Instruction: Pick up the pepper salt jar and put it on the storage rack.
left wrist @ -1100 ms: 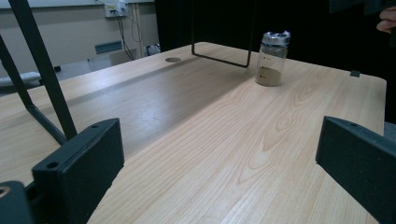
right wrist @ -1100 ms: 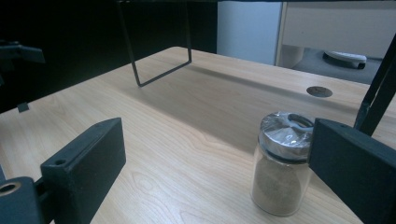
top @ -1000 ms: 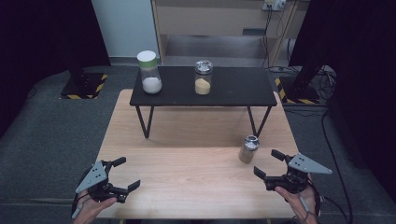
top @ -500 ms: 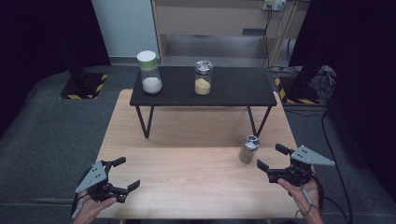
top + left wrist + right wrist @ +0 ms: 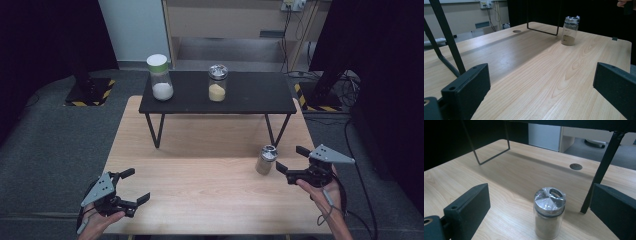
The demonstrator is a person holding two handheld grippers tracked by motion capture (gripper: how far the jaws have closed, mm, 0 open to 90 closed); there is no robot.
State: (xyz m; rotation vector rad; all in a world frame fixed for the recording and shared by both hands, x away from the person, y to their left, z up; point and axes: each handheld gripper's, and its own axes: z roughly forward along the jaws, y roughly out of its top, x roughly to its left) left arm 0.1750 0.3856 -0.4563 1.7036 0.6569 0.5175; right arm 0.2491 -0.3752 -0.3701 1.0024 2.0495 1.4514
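My right tool (image 5: 291,161) wide open, empty, just right of small jar (image 5: 266,159), not touching. Jar upright on table (image 5: 200,175). Left tool (image 5: 131,186) also wide, well apart from jar.

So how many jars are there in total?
3: a white-lidded jar and a silver-lidded jar on the black shelf, and a small jar on the wooden table, near the right gripper.
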